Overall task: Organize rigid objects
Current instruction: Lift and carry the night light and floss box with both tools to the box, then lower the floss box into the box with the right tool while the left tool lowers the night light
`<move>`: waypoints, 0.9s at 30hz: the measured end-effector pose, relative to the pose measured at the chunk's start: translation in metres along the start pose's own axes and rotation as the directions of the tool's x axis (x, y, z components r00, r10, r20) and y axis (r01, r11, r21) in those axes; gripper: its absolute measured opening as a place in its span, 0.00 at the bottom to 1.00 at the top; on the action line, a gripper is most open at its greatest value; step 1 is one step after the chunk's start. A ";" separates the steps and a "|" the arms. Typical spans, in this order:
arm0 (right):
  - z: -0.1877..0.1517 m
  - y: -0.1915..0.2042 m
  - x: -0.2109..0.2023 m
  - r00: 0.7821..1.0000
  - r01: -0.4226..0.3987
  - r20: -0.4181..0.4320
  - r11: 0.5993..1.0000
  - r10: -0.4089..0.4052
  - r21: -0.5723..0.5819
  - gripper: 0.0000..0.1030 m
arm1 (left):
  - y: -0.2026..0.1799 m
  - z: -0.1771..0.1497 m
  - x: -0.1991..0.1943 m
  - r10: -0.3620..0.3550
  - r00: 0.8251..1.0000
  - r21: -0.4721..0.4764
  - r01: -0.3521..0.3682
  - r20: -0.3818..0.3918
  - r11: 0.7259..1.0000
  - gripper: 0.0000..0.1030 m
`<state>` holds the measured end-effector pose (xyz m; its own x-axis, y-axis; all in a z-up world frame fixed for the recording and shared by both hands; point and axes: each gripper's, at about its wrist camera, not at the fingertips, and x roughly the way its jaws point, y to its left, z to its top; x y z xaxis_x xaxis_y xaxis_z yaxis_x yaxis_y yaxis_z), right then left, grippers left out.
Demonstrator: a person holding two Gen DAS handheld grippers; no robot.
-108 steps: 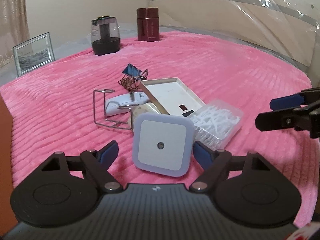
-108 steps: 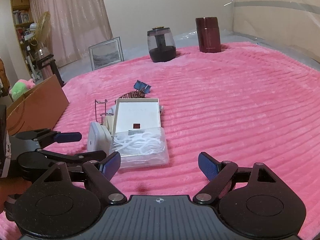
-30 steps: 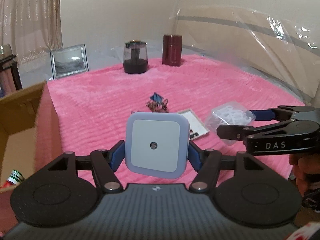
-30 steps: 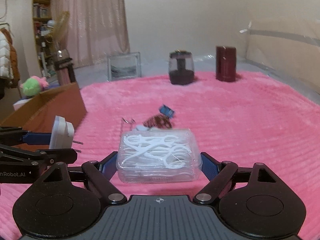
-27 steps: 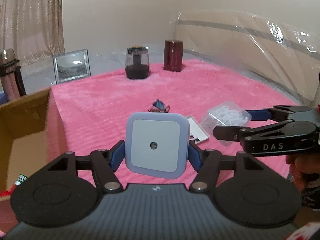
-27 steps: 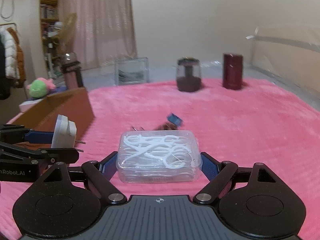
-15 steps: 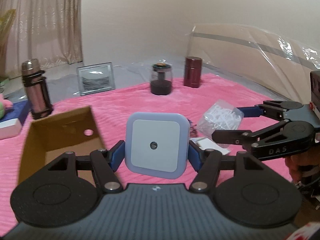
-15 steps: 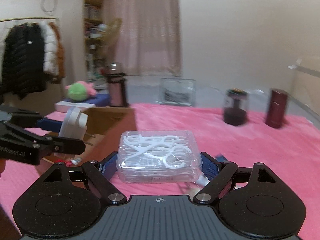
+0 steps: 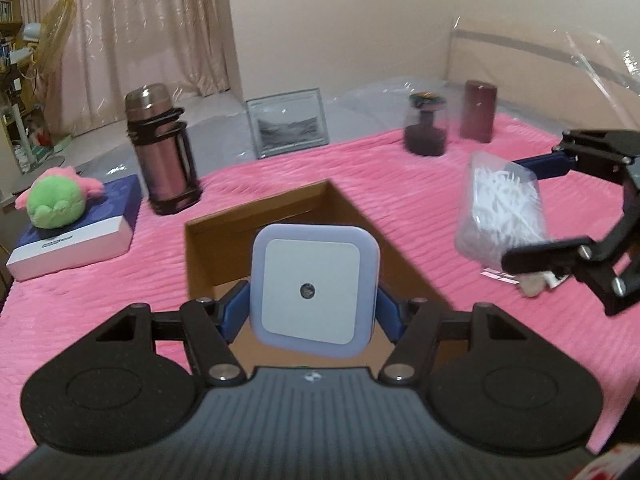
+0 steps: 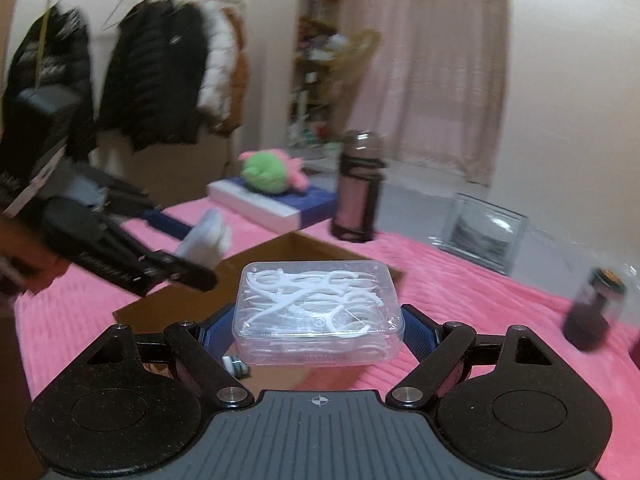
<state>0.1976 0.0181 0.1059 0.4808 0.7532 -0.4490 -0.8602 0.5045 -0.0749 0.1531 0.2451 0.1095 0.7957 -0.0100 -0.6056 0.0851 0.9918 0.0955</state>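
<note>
A: Pink blanket (image 9: 400,184) below you; where's your left gripper (image 9: 312,312)?
B: Angled down above the cardboard box (image 9: 280,216), clamped on the night light (image 9: 314,294).
A: Your right gripper (image 10: 318,320)?
B: Beside it, gripping the floss-pick case (image 10: 318,312).

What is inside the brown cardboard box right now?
The cardboard box shows mostly bare brown walls and floor. In the right wrist view a small whitish item lies inside. The night light and floss pick case cover the rest.
</note>
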 end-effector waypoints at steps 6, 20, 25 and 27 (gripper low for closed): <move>0.004 0.015 0.062 0.993 -0.060 -0.108 0.990 0.047 -0.126 0.80 | 0.031 0.000 0.037 -0.014 0.998 0.022 0.015 -0.060 1.000 0.59; -0.022 0.031 0.181 0.915 -0.225 -0.397 0.903 0.067 -0.366 0.80 | 0.059 -0.005 0.123 -0.052 0.976 0.071 0.068 -0.211 0.995 0.60; -0.031 0.032 0.203 0.882 -0.272 -0.468 0.873 0.057 -0.405 0.80 | 0.059 -0.006 0.145 -0.047 0.963 0.094 0.074 -0.267 0.993 0.60; -0.033 0.033 0.209 0.867 -0.295 -0.494 0.860 0.057 -0.418 0.80 | 0.058 -0.006 0.153 -0.047 0.957 0.105 0.080 -0.286 0.991 0.60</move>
<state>0.2642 0.1782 -0.0203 0.2837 0.4736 -0.8338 -0.9521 0.0353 -0.3038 0.2757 0.3019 0.0178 0.5861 -0.0200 -0.8100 0.2109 0.9690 0.1287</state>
